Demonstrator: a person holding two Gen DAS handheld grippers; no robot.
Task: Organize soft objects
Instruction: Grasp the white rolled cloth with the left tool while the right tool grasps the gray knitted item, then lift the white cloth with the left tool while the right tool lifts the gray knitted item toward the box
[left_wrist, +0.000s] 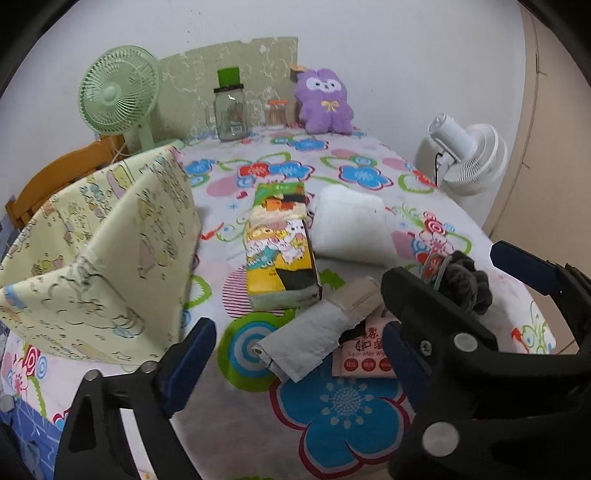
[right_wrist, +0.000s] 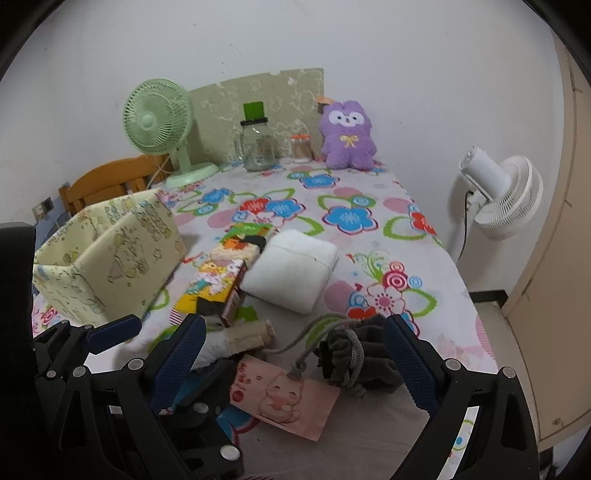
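On the flowered tablecloth (left_wrist: 343, 402) lie a colourful tissue pack (left_wrist: 280, 243), a folded white towel (left_wrist: 351, 225), a grey padded envelope (left_wrist: 314, 332), a pink wet-wipes pack (right_wrist: 284, 398) and a dark grey drawstring pouch (right_wrist: 354, 354). A yellow fabric box (left_wrist: 110, 258) stands open at the left. My left gripper (left_wrist: 295, 354) is open over the envelope. My right gripper (right_wrist: 295, 354) is open, low over the wipes pack and pouch. The right gripper also shows in the left wrist view (left_wrist: 469, 280), beside the pouch (left_wrist: 461, 284).
A purple plush toy (left_wrist: 325, 101), a glass jar (left_wrist: 231, 112) and a small jar (left_wrist: 276, 112) stand at the far table edge. A green fan (left_wrist: 118, 92) stands at the back left, a white fan (left_wrist: 469, 158) beside the table at the right. A wooden chair (left_wrist: 55, 177) is at the left.
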